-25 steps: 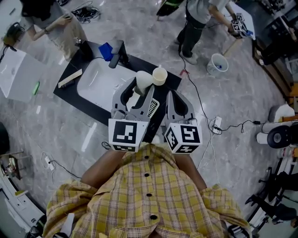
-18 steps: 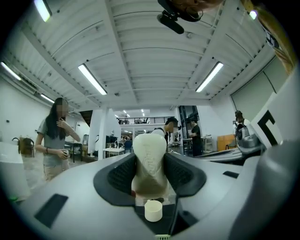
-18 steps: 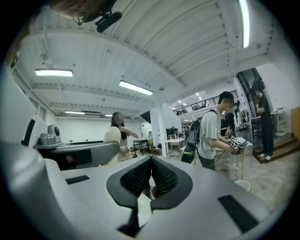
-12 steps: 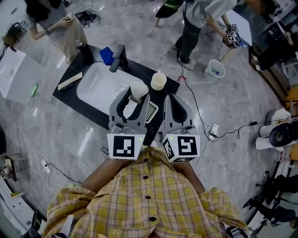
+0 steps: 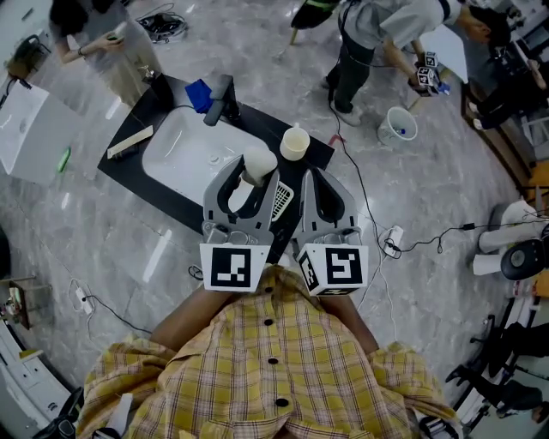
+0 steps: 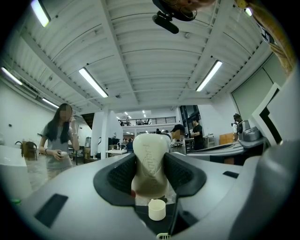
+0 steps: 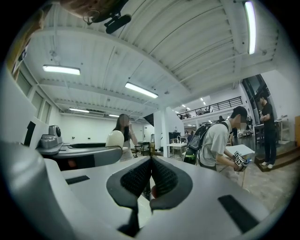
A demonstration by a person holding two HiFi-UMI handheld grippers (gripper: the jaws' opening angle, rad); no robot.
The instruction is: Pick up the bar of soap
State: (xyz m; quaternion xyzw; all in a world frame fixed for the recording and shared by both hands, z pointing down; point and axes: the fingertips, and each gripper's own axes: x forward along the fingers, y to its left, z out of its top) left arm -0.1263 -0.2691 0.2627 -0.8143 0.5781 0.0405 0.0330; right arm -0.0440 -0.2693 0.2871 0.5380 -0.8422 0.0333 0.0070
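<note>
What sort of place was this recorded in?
Probably a robotics lab or workshop hall: a mock washbasin counter sits on the floor among loose cables, and another person handles a marker-cube gripper.

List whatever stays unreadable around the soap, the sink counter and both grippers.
- Embossed lettering on the soap: left gripper view, blurred and unreadable.
- The person's hands: head view, hidden under the left gripper and right gripper.
- Corner of the counter nearest the person: head view, covered by both grippers.
- Blue object on the counter's far side: head view, too small to identify.
</note>
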